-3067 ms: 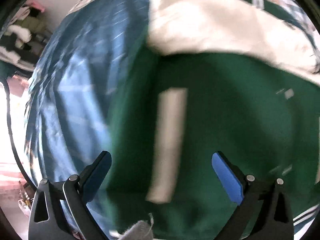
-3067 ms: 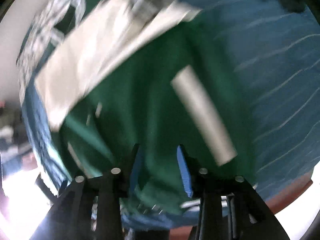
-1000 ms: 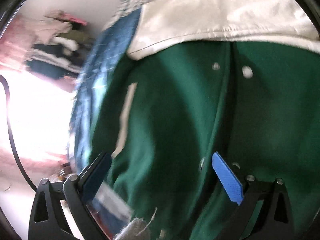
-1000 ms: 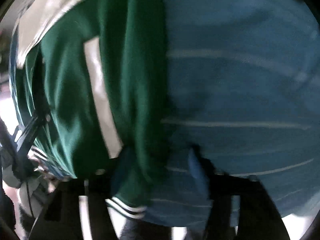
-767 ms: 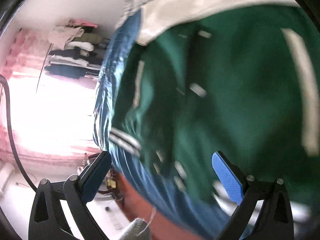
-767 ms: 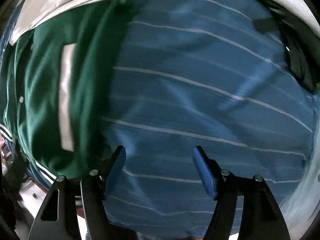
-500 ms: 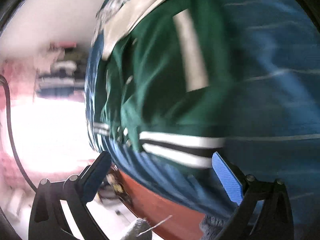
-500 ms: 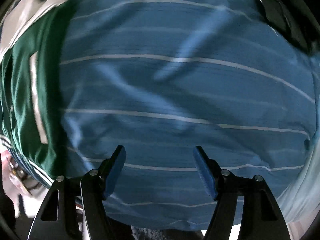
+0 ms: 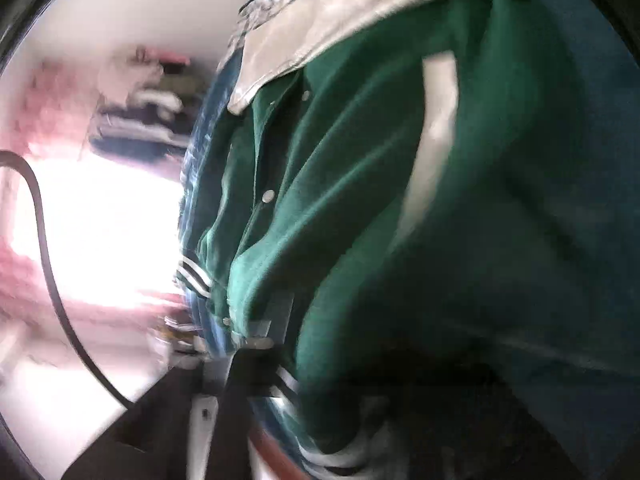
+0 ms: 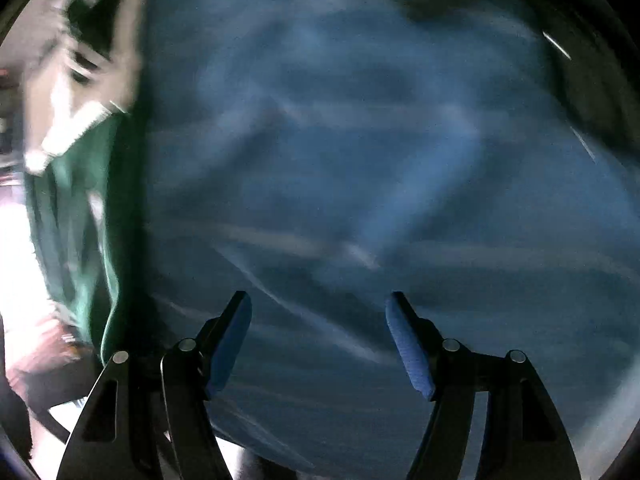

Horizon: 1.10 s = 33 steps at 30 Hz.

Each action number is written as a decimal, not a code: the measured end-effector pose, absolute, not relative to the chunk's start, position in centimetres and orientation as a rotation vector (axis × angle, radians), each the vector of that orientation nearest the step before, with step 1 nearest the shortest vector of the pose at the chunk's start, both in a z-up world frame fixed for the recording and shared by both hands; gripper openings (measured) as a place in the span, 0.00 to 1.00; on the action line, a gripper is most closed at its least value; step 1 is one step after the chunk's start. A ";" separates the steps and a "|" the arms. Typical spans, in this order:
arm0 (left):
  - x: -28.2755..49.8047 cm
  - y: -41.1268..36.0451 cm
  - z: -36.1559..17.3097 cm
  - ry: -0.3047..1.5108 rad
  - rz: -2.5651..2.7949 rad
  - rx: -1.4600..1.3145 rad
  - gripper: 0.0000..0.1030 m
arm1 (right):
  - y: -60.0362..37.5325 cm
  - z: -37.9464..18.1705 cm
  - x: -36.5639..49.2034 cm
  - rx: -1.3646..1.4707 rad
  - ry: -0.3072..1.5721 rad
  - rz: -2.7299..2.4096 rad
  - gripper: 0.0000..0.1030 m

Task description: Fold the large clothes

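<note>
Both grippers hang over the bed, but only the right gripper [image 10: 318,340] shows itself clearly: its blue-padded jaws stand well apart with nothing between them, above the blue bedsheet with thin white stripes [image 10: 360,160]. Off to its left lies the green varsity jacket with cream leather sleeves and striped ribbed hem [image 10: 72,216], apart from its fingers.

Half a second ago the left gripper's two blue pads stood wide in its own view, framing the jacket's hem. Now they are lost in blur and shadow at the bottom of that view, under the jacket [image 9: 360,200], whose striped hem [image 9: 192,276] bunches just ahead and to the left. Its jaws are closing; the green cloth fills the space where they sit, but whether the pads have cloth pinched I cannot tell.

Judging from that, a grasp on the hem's lower edge is being taken, likely to begin folding the bottom upward. With only one corner seized, the heavy jacket could drag askew.
</note>
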<state>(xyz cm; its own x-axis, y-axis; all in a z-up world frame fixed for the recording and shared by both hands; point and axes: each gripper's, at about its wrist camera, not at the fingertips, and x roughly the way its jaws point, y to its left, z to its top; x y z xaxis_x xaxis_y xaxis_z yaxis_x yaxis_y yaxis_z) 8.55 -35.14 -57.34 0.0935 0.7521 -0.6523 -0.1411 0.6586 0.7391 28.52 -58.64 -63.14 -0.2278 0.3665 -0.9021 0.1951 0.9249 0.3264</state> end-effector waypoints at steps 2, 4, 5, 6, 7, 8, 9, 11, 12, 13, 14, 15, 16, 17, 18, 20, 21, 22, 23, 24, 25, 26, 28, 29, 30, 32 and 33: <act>8.8 -34.6 -55.8 1.295 0.699 0.527 0.13 | -57.7 -62.9 31.1 0.497 1.736 0.267 0.77; 8.9 -34.7 -54.6 1.283 0.682 0.516 0.12 | -56.7 -62.9 34.5 0.626 1.626 0.391 0.85; 8.7 -35.0 -54.1 1.281 0.673 0.508 0.11 | -56.2 -62.9 36.2 0.690 1.569 0.446 0.86; 8.8 -35.1 -53.8 1.280 0.662 0.501 0.11 | -56.0 -63.3 37.4 0.736 1.535 0.483 0.88; 8.9 -35.0 -53.3 1.278 0.648 0.498 0.11 | -55.4 -63.8 38.7 0.784 1.511 0.512 0.89; 8.9 -35.2 -53.1 1.278 0.641 0.495 0.11 | -54.7 -64.3 40.3 0.840 1.490 0.539 0.89; 9.0 -34.9 -52.8 1.277 0.627 0.483 0.11 | -54.0 -64.9 41.4 0.901 1.475 0.572 0.89; 9.5 -33.6 -52.0 1.273 0.604 0.464 0.11 | -52.4 -66.9 43.5 0.998 1.499 0.583 0.89; 9.3 -33.8 -51.9 1.273 0.595 0.457 0.11 | -51.1 -67.6 42.9 1.028 1.508 0.570 0.89; 9.3 -33.6 -51.7 1.272 0.580 0.448 0.11 | -50.6 -68.4 43.8 1.037 1.515 0.538 0.76; 9.4 -33.3 -51.7 1.274 0.565 0.444 0.11 | -50.3 -69.4 43.7 1.043 1.520 0.501 0.60; 9.4 -32.8 -51.5 1.279 0.541 0.425 0.11 | -50.0 -69.7 43.8 1.049 1.520 0.463 0.35; 9.2 -32.5 -51.1 1.279 0.527 0.408 0.11 | -50.0 -69.3 43.4 1.038 1.527 0.423 0.31; 9.0 -32.6 -50.7 1.280 0.508 0.398 0.11 | -50.1 -68.3 42.8 1.034 1.512 0.411 0.29; 8.8 -32.0 -50.2 1.281 0.485 0.382 0.11 | -48.9 -67.2 41.9 1.015 1.498 0.404 0.27; 8.6 -30.2 -48.5 1.280 0.437 0.315 0.11 | -48.0 -63.7 41.9 0.995 1.468 0.389 0.26; 8.6 -29.5 -47.8 1.273 0.424 0.295 0.11 | -49.1 -62.2 42.2 0.995 1.457 0.388 0.25; 8.5 -27.9 -46.2 1.260 0.402 0.252 0.11 | -49.3 -59.9 42.6 0.988 1.440 0.388 0.25; 8.5 -27.0 -45.4 1.253 0.393 0.223 0.11 | -47.9 -57.9 43.1 0.982 1.424 0.396 0.25; 8.5 -25.6 -44.4 1.248 0.386 0.189 0.12 | -47.4 -54.6 43.1 0.959 1.407 0.409 0.25; 8.6 -23.6 -43.1 1.247 0.379 0.142 0.12 | -46.3 -52.5 43.6 0.939 1.397 0.417 0.25; 8.8 -21.7 -42.2 1.247 0.377 0.095 0.12 | -44.0 -50.1 44.1 0.918 1.392 0.428 0.25; 9.3 -17.0 -40.8 1.260 0.379 -0.010 0.13 | -39.7 -46.9 45.8 0.881 1.401 0.449 0.25; 9.6 -14.1 -40.2 1.264 0.389 -0.062 0.14 | -36.5 -45.4 46.5 0.827 1.405 0.454 0.25; 9.8 -12.6 -40.3 1.267 0.400 -0.089 0.15 | -33.8 -44.1 48.0 0.794 1.411 0.458 0.25; 10.3 -7.4 -40.5 1.267 0.428 -0.178 0.17 | -27.9 -43.3 49.8 0.719 1.431 0.454 0.25; 10.5 -5.0 -40.9 1.271 0.432 -0.222 0.17 | -25.2 -43.1 50.4 0.685 1.448 0.447 0.25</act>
<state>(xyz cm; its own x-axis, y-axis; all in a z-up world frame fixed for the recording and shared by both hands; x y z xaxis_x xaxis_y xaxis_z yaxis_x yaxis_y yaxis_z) 10.51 -4.97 -40.88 0.2296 0.1899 -0.9546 -0.4306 0.8994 0.0753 50.38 -25.20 -43.07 0.0928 0.6593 -0.7461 0.1241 0.7359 0.6656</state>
